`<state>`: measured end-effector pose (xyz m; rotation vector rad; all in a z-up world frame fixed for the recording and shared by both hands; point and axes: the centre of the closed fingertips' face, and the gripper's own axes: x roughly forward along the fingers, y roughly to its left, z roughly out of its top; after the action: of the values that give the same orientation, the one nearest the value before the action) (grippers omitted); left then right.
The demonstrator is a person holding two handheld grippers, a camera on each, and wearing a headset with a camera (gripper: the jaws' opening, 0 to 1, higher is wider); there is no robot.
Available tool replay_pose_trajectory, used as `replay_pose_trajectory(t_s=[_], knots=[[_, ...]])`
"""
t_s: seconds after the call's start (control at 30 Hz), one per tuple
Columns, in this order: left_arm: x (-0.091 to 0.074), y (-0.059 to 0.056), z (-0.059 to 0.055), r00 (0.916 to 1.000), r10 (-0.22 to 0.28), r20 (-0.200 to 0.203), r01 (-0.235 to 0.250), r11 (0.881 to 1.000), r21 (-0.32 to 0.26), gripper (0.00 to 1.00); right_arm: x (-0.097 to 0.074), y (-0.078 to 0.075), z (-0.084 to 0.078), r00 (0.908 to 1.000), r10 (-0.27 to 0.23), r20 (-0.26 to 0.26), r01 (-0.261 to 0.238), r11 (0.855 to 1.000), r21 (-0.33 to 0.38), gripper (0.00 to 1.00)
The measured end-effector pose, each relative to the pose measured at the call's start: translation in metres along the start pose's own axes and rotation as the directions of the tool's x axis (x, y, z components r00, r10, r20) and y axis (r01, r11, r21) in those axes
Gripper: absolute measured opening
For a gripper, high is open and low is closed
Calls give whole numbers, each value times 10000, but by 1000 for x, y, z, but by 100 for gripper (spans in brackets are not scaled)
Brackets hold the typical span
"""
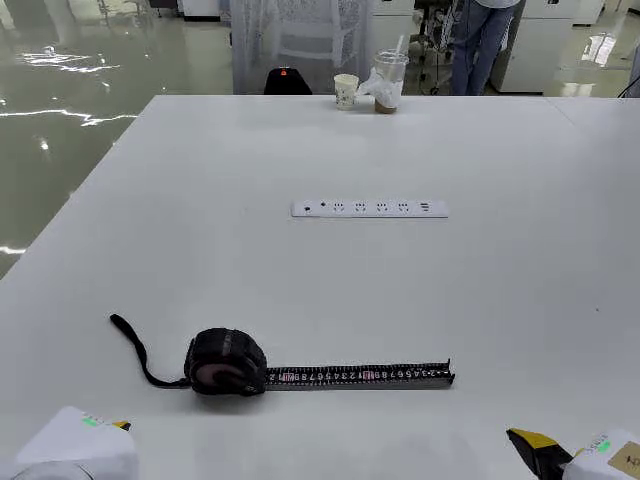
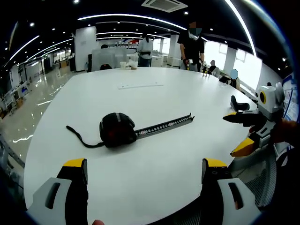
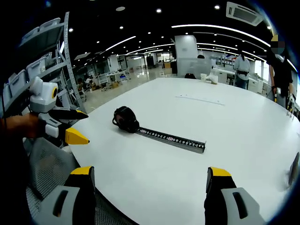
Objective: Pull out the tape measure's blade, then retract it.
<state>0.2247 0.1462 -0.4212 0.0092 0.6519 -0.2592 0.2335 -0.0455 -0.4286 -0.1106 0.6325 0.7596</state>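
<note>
The tape measure (image 1: 226, 361) lies on the white desk (image 1: 500, 280). It has a round black case. Its blade (image 1: 360, 375) is already out and lies flat on the desk, stretching away from the case. A thin black strap (image 1: 135, 345) curls out from the other side of the case.

Both claws are on the near side of the tape measure, well apart from it. The left claw (image 2: 144, 165) is wide open and holds nothing. The right claw (image 3: 150, 172) is wide open too and holds nothing.

I think the pull-out part is done, so the blade needs to go back in. That is where things could go wrong. If the blade is let go all at once, it may snap back fast and the metal end could whip about. The case is round and the desk looks smooth, so a claw that pushes from one side only may slide the case away. A claw could also slip off the round case if it grabs too near the edge.

The blade has small numbers printed along it, running from 1 up to 9 and then starting again. I cannot read any name on the case.

Past the tape measure lies a white power strip (image 1: 369, 208). Far beyond that stand a paper cup (image 1: 346, 90) and a clear cup (image 1: 389, 80) with a straw.
</note>
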Motion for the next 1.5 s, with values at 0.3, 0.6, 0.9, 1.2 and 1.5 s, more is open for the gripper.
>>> replay_pose_trajectory(t_s=[0.3, 0.6, 0.9, 1.2, 1.5], knots=[[4, 5, 4, 9999, 158, 15, -158, 9998, -140, 99, 2, 0, 3, 9990, 437, -33, -437, 9989, -178, 99], [11, 11, 9, 9997, 255, 13, -254, 9994, -214, 99, 5, -5, 1, 9974, 666, -292, -679, 9966, -466, 99], [22, 15, 14, 9995, 321, 33, -319, 9986, -415, 99, 7, -13, -3, 9949, 845, -544, -890, 9923, -860, 96], [33, 16, 21, 9995, 326, -8, -326, 9989, -338, 99, 11, -23, -1, 9907, 1163, -707, -1244, 9846, -1225, 96], [46, 19, 27, 9992, 401, 35, -398, 9979, -508, 99, 16, -33, 1, 9838, 1506, -969, -1663, 9691, -1824, 94]])
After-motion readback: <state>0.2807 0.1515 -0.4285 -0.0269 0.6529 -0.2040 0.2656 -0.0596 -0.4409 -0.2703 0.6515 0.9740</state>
